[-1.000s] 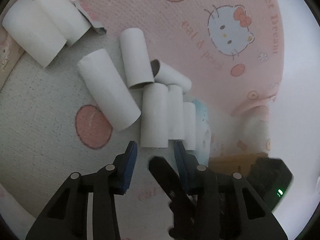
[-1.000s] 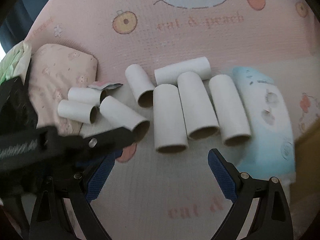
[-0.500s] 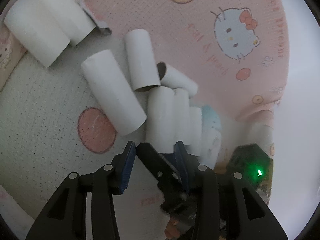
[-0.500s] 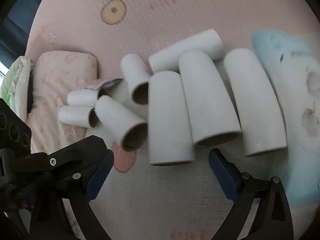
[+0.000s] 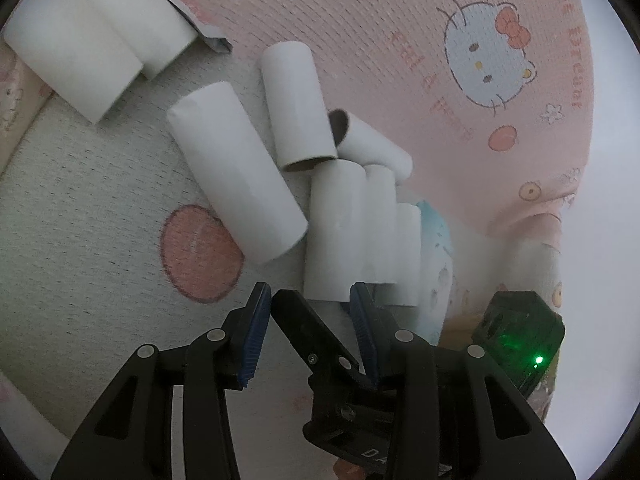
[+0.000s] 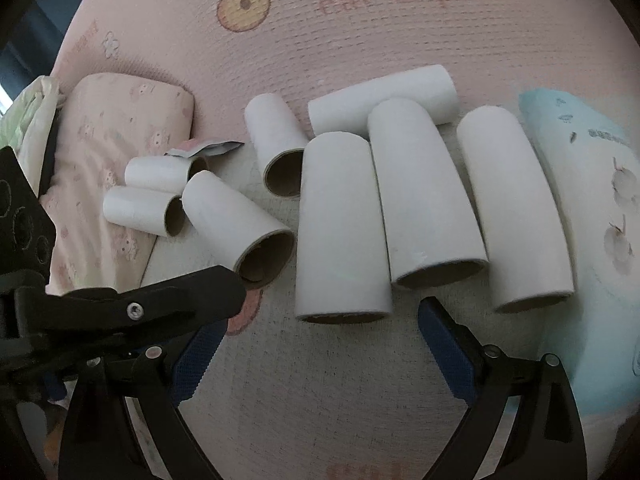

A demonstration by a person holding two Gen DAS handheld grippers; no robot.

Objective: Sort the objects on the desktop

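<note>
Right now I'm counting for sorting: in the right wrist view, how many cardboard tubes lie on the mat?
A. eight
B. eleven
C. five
A: eight white cardboard tubes show, three long ones side by side in front, one crosswise behind them, and four more to their left.

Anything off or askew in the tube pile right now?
Three tubes lie neatly side by side, but one tube lies crosswise behind them, and a torn scrap of wrapper sits by the small tubes at left.
</note>
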